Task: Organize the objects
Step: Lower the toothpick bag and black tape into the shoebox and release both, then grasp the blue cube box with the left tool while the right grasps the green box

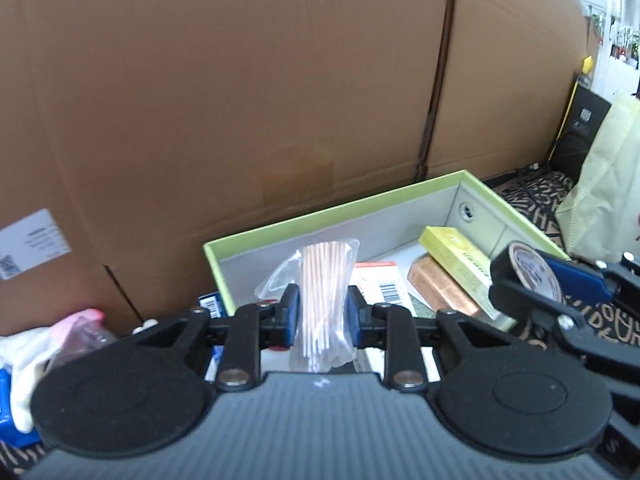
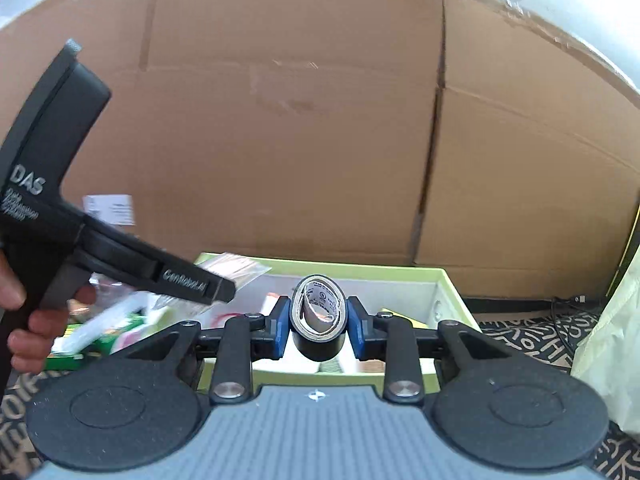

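The green-rimmed box [image 1: 360,208] is open on top, so there's room to drop in from above — its near-left floor looks bare, while the yellow carton [image 1: 456,258] and copper pack [image 1: 440,288] crowd the right side. The cardboard wall [image 1: 240,100] blocks everything behind it.

Storeroom-like corner: tall cardboard boxes [image 1: 240,100] behind patterned mat [image 2: 520,340].

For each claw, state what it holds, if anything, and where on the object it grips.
Left claw: a clear bag of wooden sticks, pinched mid-length. Right claw: a black tape roll, squeezed across its outer sides.
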A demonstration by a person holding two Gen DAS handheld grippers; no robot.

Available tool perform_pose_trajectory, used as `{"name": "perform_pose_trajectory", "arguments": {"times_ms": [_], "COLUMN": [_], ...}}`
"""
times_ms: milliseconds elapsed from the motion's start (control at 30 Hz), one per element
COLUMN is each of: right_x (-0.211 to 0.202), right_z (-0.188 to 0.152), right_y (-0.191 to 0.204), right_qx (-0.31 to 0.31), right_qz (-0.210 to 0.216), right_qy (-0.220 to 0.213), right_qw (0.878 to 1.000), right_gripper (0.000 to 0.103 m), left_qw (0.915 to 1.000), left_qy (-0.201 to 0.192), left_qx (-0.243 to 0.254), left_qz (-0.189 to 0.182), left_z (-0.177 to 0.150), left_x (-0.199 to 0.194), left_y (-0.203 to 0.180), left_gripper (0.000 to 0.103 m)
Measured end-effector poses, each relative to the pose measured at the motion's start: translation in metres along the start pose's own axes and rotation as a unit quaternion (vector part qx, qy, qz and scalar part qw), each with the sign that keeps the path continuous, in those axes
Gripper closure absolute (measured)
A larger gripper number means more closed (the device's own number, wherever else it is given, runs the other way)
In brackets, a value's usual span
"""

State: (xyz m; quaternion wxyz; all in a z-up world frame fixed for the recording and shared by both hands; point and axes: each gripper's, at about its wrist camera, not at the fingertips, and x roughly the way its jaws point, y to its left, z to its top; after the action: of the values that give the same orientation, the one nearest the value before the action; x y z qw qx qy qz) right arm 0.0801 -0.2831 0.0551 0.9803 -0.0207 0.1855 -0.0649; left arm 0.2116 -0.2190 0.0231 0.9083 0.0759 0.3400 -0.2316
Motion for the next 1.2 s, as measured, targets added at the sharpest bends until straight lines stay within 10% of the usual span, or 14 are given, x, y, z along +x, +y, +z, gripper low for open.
{"name": "perform_pose_trajectory", "arguments": {"times_ms": [333, 433, 467, 567, 1000, 1200], "right_x": [0.065, 0.079, 0.076, 0.071, -0.013, -0.035], "right_z": [-0.011, -0.017, -0.019, -0.023, -0.026, -0.049], "right_y": [-0.016, -0.019, -0.02, -0.024, 0.012, 0.054], "right_qx": [0.024, 0.025, 0.025, 0.035, 0.059, 0.057], "right_qz": [-0.012, -0.019, -0.021, -0.029, 0.024, 0.093], "right_qy": [0.037, 0.048, 0.055, 0.047, -0.016, -0.001], "right_qw": [0.999, 0.998, 0.998, 0.998, 0.998, 0.994], "right_gripper": [0.07, 0.067, 0.052, 0.034, 0.018, 0.018], "left_qw": [1.0, 0.9998, 0.9992, 0.9969, 0.9909, 0.985], "left_qy": [0.006, -0.022, -0.039, -0.079, -0.11, -0.094], "left_qx": [-0.002, 0.001, -0.001, 0.003, -0.077, -0.136], "left_qz": [0.004, 0.0, 0.005, -0.002, -0.011, 0.051], "left_z": [-0.003, -0.009, -0.012, -0.02, -0.085, -0.144], "left_x": [0.04, 0.036, 0.031, 0.007, -0.093, -0.123], "left_y": [0.003, 0.004, 0.004, 0.005, 0.039, 0.099], "left_gripper": [0.074, 0.025, 0.009, 0.0, 0.0, 0.0]}}
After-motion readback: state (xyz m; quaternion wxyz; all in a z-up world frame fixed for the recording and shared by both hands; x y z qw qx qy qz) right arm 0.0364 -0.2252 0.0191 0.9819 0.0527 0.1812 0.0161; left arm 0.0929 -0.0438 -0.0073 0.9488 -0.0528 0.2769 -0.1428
